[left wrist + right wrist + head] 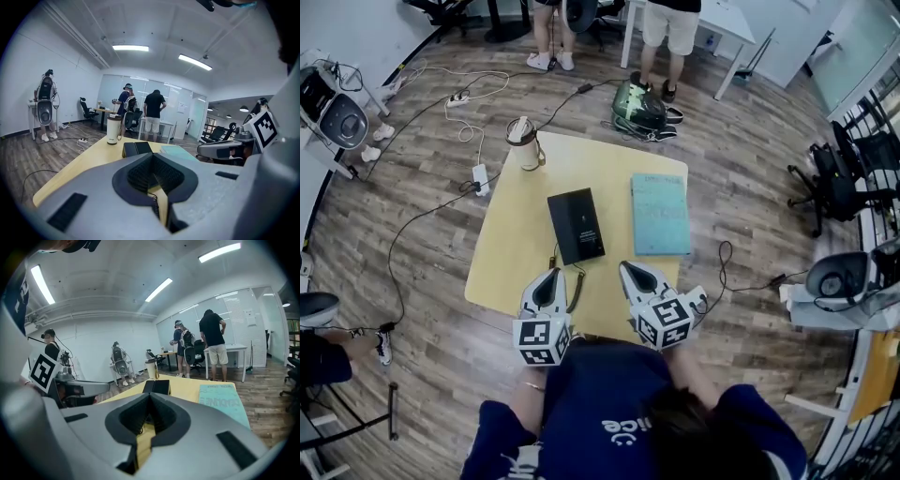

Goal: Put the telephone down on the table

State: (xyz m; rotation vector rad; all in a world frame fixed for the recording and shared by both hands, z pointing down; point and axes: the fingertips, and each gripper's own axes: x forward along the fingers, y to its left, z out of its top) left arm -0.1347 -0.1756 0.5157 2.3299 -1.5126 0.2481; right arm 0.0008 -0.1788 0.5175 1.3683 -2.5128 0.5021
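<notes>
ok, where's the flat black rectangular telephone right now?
Head view: the black telephone lies mid-way across the yellow table, just left of the teal book, ahead of the left gripper.

Matt blk phone [576, 225], smooth tbl [511, 248]

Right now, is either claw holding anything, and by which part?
Nothing is held: left claw and right claw are both shut, empty; the telephone lies on the table.

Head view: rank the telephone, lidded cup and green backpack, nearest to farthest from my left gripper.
From the left gripper:
1. The telephone, mid-table, just ahead.
2. The lidded cup, at the table's far left corner.
3. The green backpack, on the floor beyond the table.
</notes>
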